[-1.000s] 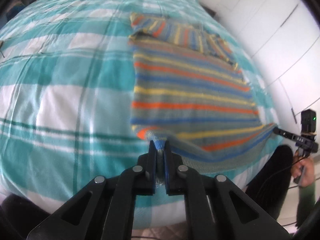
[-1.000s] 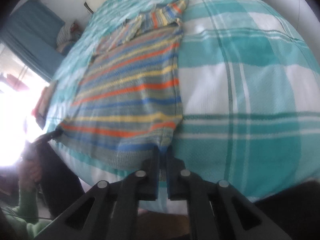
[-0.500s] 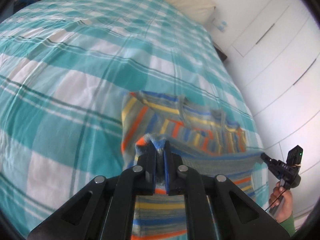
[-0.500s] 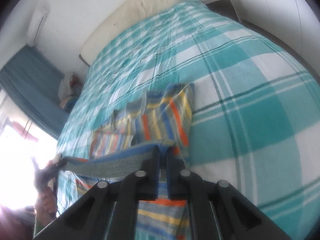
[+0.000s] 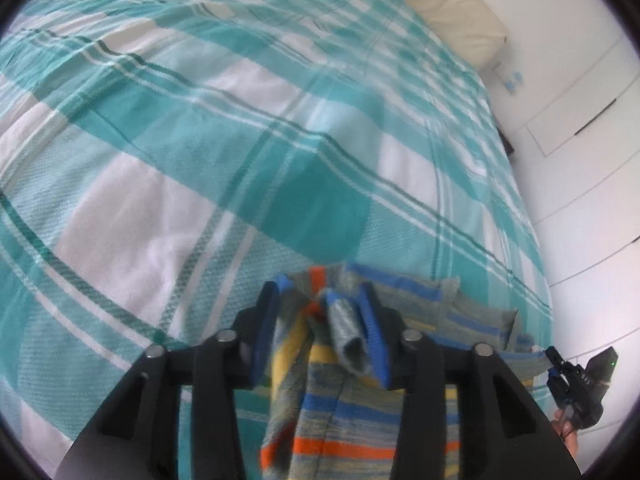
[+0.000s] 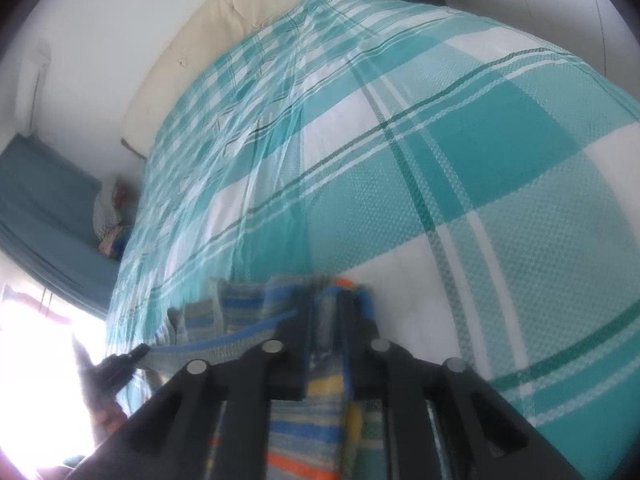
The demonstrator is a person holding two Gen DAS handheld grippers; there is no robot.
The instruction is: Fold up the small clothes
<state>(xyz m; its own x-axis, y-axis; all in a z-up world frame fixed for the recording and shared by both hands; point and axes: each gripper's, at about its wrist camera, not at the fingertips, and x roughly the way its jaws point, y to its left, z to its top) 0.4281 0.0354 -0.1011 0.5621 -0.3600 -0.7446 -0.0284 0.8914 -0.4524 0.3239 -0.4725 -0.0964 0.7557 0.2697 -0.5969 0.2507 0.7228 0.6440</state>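
A small striped knit sweater [image 5: 352,420] in grey, blue, yellow and orange lies folded over on the teal plaid bedspread [image 5: 200,160]. My left gripper [image 5: 320,308] has its jaws spread, with the sweater's hem corner loose between them. My right gripper [image 6: 330,312] has a narrower gap, with the other hem corner between its fingers; whether it still grips is unclear. The sweater also shows in the right wrist view [image 6: 304,432]. The right gripper shows at the right edge of the left wrist view [image 5: 576,376], the left gripper at the left of the right wrist view [image 6: 120,364].
A cream pillow or headboard [image 5: 460,8] lies at the bed's far end. White wardrobe doors [image 5: 580,120] stand to the right of the bed. A blue curtain [image 6: 40,200] and a bright window are at the left in the right wrist view.
Both grippers carried the hem forward over the sweater to its top edge, folding it in half. The left jaws have opened; the right jaws have parted slightly.
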